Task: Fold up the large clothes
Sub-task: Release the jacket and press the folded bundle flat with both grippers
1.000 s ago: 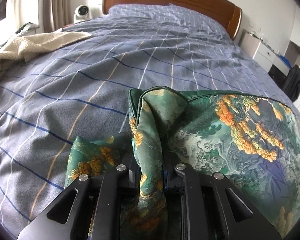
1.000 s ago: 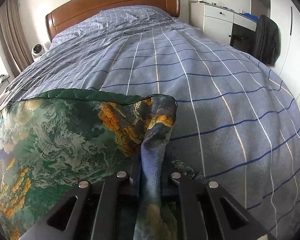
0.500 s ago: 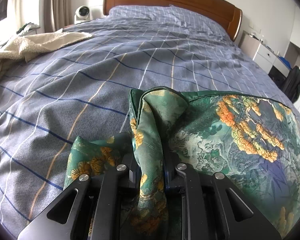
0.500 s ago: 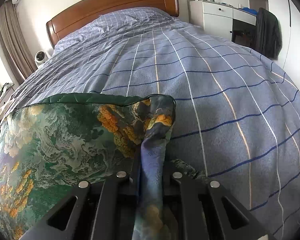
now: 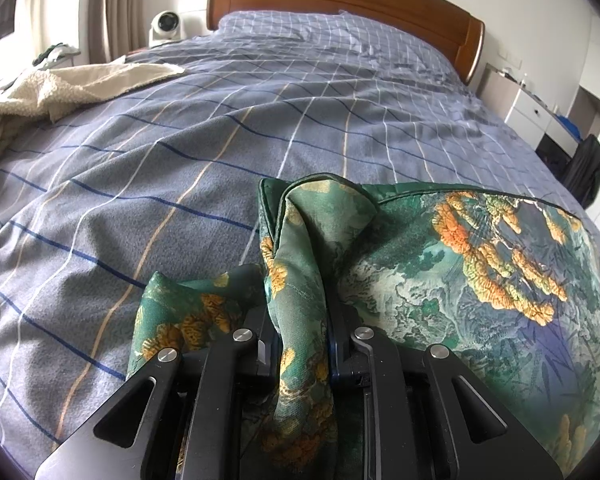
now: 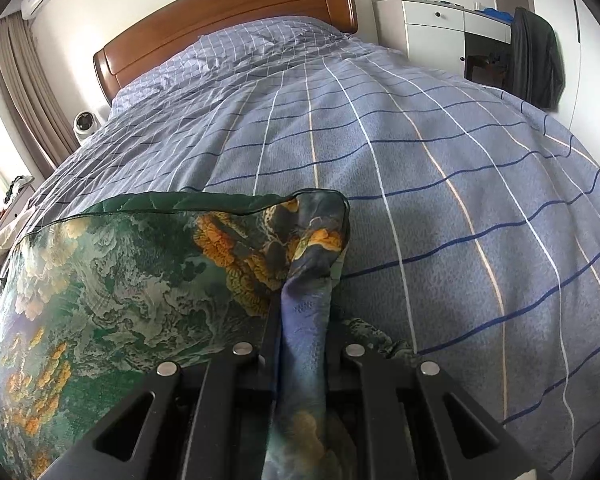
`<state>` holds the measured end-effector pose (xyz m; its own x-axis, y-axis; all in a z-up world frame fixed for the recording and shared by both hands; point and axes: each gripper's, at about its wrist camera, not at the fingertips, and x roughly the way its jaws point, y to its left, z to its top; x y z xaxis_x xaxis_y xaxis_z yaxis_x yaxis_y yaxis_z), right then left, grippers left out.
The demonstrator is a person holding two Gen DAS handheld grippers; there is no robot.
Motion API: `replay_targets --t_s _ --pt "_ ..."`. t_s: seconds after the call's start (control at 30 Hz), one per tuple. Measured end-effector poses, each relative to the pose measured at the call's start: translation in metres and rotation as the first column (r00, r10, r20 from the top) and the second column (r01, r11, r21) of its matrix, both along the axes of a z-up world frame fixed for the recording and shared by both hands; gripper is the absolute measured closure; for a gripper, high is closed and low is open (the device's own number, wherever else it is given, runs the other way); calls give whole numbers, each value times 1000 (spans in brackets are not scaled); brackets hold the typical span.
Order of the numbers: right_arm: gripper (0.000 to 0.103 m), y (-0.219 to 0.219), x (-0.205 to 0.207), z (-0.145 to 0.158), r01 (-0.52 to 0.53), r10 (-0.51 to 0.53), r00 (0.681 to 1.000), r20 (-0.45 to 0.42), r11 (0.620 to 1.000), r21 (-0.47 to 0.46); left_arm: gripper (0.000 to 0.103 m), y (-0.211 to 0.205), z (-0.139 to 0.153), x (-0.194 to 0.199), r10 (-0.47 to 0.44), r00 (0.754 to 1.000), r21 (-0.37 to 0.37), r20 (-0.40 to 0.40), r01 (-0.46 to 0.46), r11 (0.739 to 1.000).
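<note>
Left wrist: left claw (image 5: 300,320) pinching green garment (image 5: 460,280) corner.

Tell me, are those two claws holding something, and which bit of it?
Both hold the same green printed garment. The left gripper pinches a bunched corner at its left end; the right gripper pinches the corner at its right end.

garment (image 5: 480,280) on bed (image 5: 260,120), blanket (image 5: 60,88) left

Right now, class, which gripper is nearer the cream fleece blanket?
Left. The left gripper has the cream fleece blanket ahead on its left; the right gripper grips the green printed garment's far corner.
</note>
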<state>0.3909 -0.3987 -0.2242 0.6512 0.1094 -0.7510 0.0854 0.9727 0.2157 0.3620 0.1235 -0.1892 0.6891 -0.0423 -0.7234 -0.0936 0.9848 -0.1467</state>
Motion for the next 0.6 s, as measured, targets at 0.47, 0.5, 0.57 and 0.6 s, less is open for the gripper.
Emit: replay_targets --t_s 0.47,0.5,0.57,0.6 --pt "51 -48 -7 23 80 -83 997 4 967 242 24 21 22 2 -32 997 -173 -75 19 985" --pt "51 -50 -11 31 79 -86 996 20 969 234 20 23 28 -2 -31 997 -172 -70 18 985" --pt "51 -49 -24 52 63 -75 995 60 981 182 14 23 45 -15 -28 999 -160 -35 22 987" --pt "51 -44 -35 68 34 -47 995 92 990 140 13 22 52 -22 -41 999 -163 -18 38 986"
